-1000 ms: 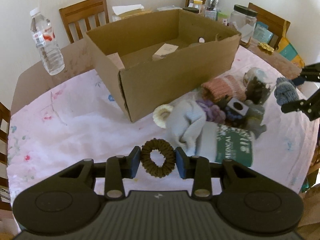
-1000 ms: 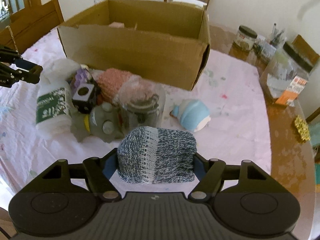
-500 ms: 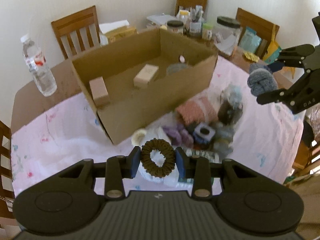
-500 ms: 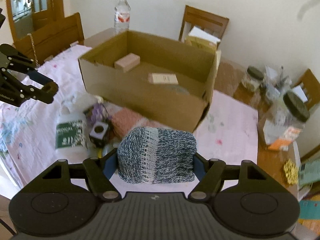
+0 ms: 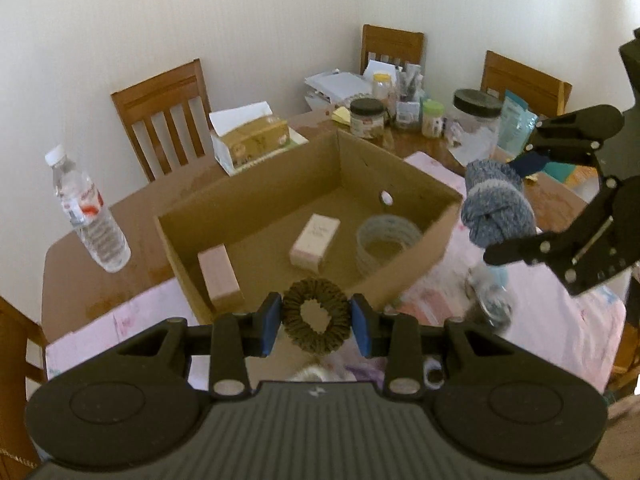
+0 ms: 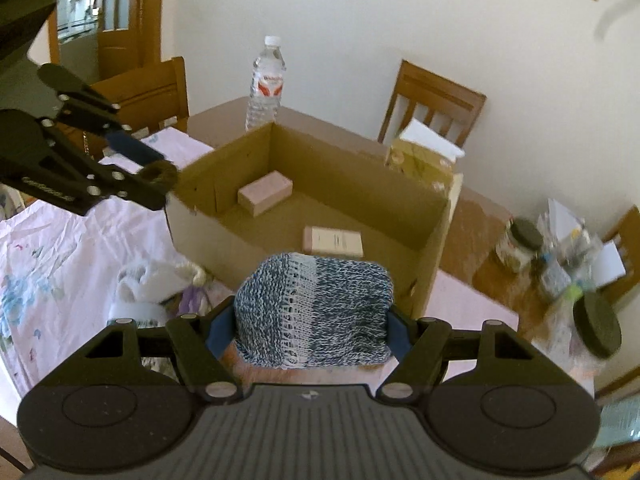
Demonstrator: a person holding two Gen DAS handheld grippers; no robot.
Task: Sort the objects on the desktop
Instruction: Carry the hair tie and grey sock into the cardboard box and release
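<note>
My left gripper (image 5: 316,322) is shut on a dark olive hair scrunchie (image 5: 317,320), held high over the near wall of the open cardboard box (image 5: 404,276). My right gripper (image 6: 310,326) is shut on a rolled blue-grey knit sock (image 6: 314,316), held high at the box's near right corner (image 6: 434,240); it also shows in the left wrist view (image 5: 516,208) with the sock (image 5: 496,208). Inside the box lie a pink block (image 5: 219,280), a pale small carton (image 5: 315,238) and a roll of tape (image 5: 386,242).
A pile of loose items (image 6: 160,284) lies on the pink cloth (image 6: 48,256) in front of the box. A water bottle (image 5: 86,208) stands at the left, a tissue box (image 5: 250,142) behind the box, jars (image 5: 476,128) and clutter at the back right. Wooden chairs (image 5: 164,112) surround the table.
Both grippers have risen and moved toward the box with their loads. The box interior now shows more from above and the pile has dropped below the view.
</note>
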